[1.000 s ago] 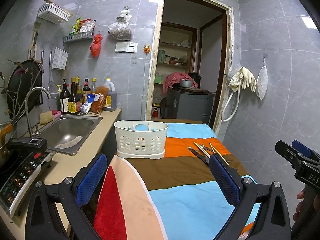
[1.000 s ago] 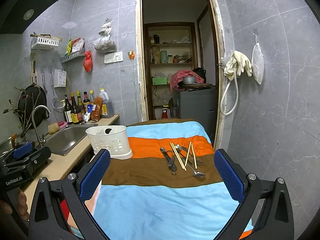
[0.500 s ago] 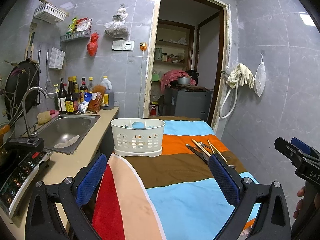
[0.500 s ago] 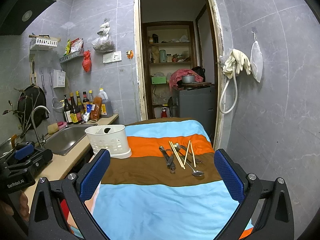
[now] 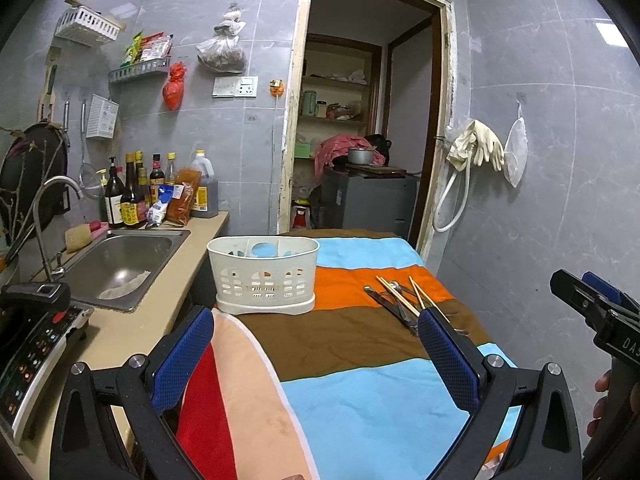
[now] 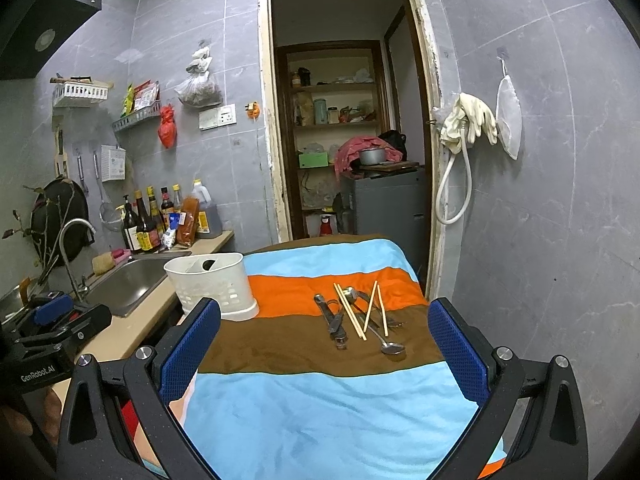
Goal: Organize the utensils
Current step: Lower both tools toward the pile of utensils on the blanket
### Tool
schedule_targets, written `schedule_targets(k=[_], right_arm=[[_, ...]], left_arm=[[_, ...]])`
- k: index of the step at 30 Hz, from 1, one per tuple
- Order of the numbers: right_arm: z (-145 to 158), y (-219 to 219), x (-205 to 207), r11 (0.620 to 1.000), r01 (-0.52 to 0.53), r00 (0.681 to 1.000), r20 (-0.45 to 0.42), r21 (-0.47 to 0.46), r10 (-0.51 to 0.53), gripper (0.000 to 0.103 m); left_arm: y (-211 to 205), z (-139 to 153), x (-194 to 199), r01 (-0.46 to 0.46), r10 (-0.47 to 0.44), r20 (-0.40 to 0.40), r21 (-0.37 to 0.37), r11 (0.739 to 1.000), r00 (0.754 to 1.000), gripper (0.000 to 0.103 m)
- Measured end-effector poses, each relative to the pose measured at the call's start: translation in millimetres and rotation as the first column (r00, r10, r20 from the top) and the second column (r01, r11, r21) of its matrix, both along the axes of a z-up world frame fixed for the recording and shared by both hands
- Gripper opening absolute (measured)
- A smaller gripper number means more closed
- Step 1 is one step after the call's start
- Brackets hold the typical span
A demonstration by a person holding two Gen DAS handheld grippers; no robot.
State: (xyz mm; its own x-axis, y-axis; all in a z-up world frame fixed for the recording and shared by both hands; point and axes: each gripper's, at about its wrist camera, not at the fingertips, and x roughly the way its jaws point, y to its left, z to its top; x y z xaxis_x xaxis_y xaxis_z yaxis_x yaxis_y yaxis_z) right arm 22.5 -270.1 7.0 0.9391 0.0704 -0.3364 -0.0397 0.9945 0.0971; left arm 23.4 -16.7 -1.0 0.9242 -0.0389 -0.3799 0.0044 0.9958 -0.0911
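Gripper (image 6: pixel 324 344) above striped cloth (image 6: pixel 320 408)

Bare cloth (image 6: pixel 320 400) before utensils (image 6: pixel 360 320); caddy (image 6: pixel 212 284) well left.

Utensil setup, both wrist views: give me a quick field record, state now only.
surface: striped cloth
caddy: white utensil caddy, upright, left side of the cloth, near the sink
utensils: chopsticks, spoon and other metal pieces in a loose pile on the cloth, right of caddy
left gripper: open, empty
right gripper: open, empty
progress: nothing picked up
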Motion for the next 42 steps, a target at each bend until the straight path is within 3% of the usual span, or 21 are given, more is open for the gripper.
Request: schedule_targets(k=[13,30,37,42], right_arm=[[12,-18,38,1.000,0.020,0.999,0.046,0.002,-0.020,0.102],[11,-59,170,0.999,-0.022,0.997,0.070,-0.040,0.025,0.102],[-15,-82,233,0.998,-0.052,0.999,0.010,-0.026,0.053,0.102],[-44,-98,277,0.998,-0.068,0.992,-0.109,-0.004,0.068,0.102]], left_arm=[[-19,8,50,0.030,-0.029,0.030,-0.018,0.999,0.999,0.103],[-61,-3,166,-0.005,0.005,0.057,-0.009,1.000,0.998,0.103],[-83,-31,218,-0.005,0.005,-0.008,-0.011,1.000,1.000,0.103],[-91,-57,254,0.002,-0.006,-0.105,-0.039,0.999,0.994,0.103]])
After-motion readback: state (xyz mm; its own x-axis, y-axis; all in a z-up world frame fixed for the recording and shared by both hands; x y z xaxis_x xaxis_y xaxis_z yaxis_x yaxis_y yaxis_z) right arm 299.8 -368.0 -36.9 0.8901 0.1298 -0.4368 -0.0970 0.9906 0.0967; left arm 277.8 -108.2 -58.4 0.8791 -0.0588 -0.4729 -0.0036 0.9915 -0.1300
